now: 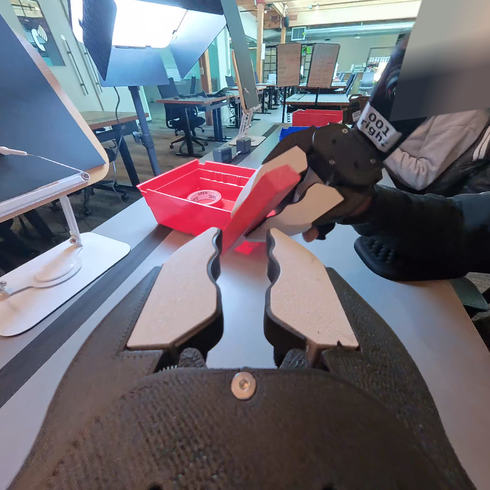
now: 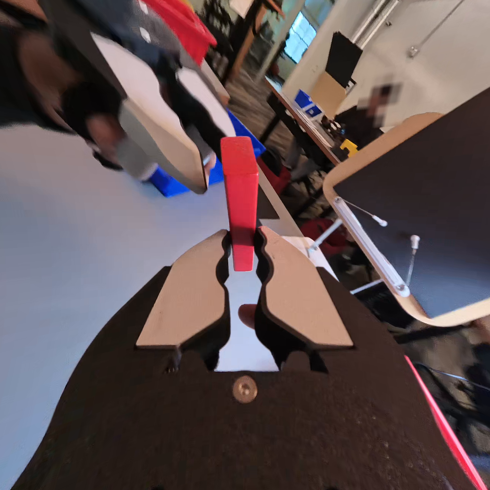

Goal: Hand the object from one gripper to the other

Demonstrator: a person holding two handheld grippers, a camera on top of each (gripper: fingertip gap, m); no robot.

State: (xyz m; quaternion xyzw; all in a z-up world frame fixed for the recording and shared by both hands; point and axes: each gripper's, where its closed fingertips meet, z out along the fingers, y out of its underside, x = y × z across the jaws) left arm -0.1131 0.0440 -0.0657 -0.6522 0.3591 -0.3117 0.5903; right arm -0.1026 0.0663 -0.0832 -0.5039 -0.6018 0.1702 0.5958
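- Right wrist view showed the right gripper (image 2: 242, 236) pinching a red block (image 2: 240, 185), far end free for taking.
- Left gripper (image 1: 243, 236) waited nearby, fingers spread.

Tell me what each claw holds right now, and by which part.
Right claw grips the red block by its near end. Left claw is open and holds nothing.

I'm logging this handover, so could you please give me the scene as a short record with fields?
object: red block
holder: right hand-held gripper, shut on the block's near end
receiver: left hand-held gripper, open, its tips close beside the block, not gripping
handover: not yet done
background: red bin on the grey table, with a tape roll inside
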